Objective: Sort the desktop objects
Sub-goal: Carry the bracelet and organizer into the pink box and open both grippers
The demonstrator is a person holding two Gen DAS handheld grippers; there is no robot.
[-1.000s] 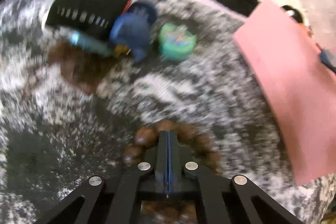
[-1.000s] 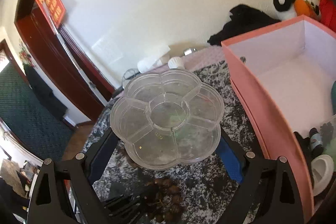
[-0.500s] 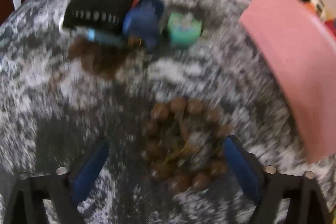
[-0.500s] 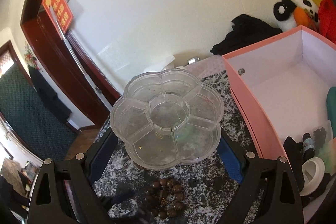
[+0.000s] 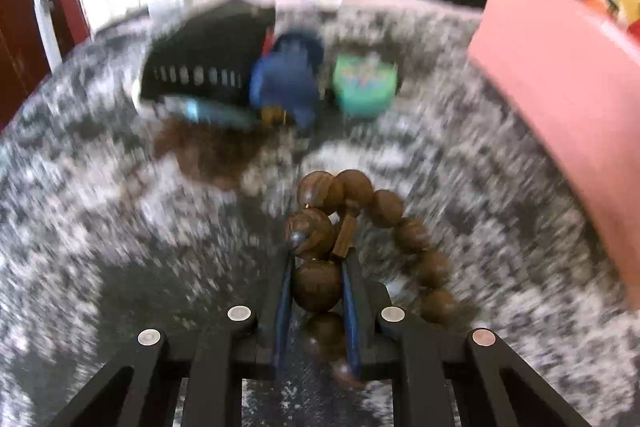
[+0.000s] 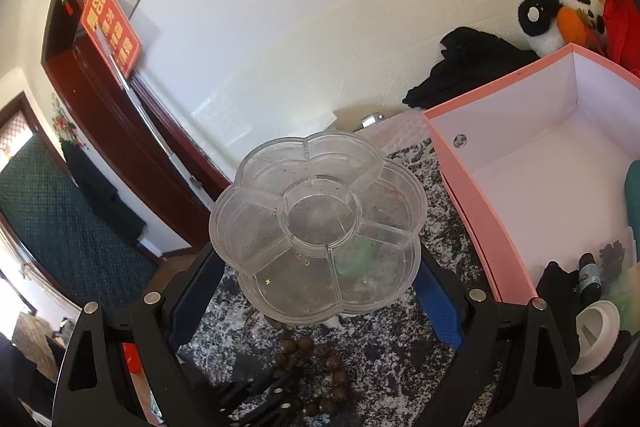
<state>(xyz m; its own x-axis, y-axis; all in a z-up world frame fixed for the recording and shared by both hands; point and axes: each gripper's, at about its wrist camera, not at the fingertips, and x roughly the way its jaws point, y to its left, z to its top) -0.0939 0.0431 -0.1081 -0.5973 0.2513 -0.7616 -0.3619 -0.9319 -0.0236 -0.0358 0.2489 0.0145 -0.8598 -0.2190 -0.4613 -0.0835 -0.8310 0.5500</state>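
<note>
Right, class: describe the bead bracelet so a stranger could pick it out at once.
Start at the speckled grey-and-black tabletop, left of the pink box. Nearest the camera, the left claw pinches a loop of round brown wooden beads, the bracelet. Unlike the blue and green items behind, it is a string of beads.

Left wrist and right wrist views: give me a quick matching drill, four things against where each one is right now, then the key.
Things:
1. wooden bead bracelet
2. clear flower-shaped tray
3. small dark bottle
4. green round case

Places:
A. inside the pink box
B. between the fingers of the right tool
C. on the speckled cloth beside a blue object
D. pinched in the left tool

Pairs: 1-D, 2-B, 3-A, 4-C
</note>
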